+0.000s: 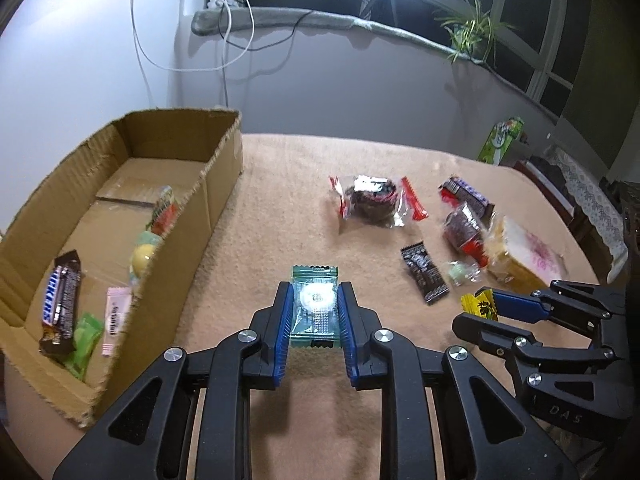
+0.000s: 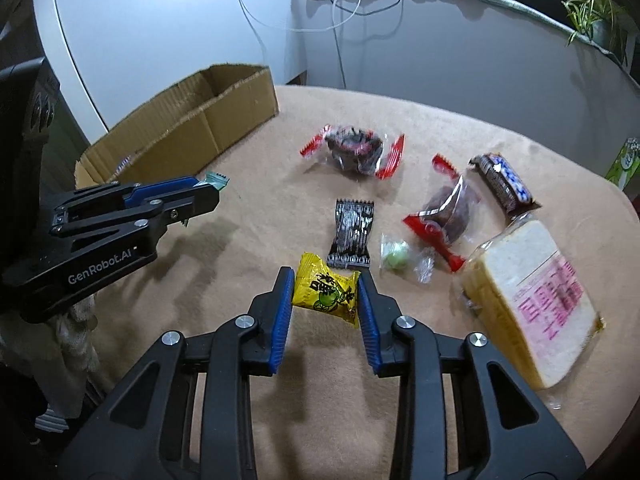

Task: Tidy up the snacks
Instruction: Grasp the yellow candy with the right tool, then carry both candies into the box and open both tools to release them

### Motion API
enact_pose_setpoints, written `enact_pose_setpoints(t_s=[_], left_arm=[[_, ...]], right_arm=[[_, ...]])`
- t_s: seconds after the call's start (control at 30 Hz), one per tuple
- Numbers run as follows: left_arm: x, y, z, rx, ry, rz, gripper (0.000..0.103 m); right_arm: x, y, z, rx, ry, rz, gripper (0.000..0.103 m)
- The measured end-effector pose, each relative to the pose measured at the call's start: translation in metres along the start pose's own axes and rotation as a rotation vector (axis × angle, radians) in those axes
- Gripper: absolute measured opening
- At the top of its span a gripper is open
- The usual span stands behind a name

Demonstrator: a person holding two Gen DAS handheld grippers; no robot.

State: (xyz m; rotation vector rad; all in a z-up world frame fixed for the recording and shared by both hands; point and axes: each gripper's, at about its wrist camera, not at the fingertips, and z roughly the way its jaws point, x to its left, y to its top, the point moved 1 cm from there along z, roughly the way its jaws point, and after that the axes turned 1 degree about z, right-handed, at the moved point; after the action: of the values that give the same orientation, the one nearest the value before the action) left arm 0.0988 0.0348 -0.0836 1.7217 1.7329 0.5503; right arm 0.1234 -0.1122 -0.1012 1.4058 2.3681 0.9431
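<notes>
A beige-covered counter carries a cardboard box holding a Snickers bar and small sweets. Both grippers tilt downward: left gripper jaws clamp a green packet; right gripper jaws pinch a yellow packet.

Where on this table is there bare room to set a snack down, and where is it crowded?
Free: the tan cloth between the cardboard box and the red-ended cake pack, and the box's far end. Crowded: the right side, where the black sachet, green candy, chocolate bar and bread cluster.
</notes>
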Motion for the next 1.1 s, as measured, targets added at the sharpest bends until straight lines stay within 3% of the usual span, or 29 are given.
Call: enact_pose_setpoints(t_s=[0.47, 1.1], left_arm=[[0.021, 0.011, -0.053, -0.107, 0.018, -0.033, 0.021], [0.093, 0.015, -0.083, -0.167, 0.113, -0.121, 0.021]], right_arm=[[0.043, 0.041, -0.024, -0.085, 0.025, -0.073, 0.032], [0.120, 0.111, 0.010, -0.092, 0.133, -0.168, 0.032]])
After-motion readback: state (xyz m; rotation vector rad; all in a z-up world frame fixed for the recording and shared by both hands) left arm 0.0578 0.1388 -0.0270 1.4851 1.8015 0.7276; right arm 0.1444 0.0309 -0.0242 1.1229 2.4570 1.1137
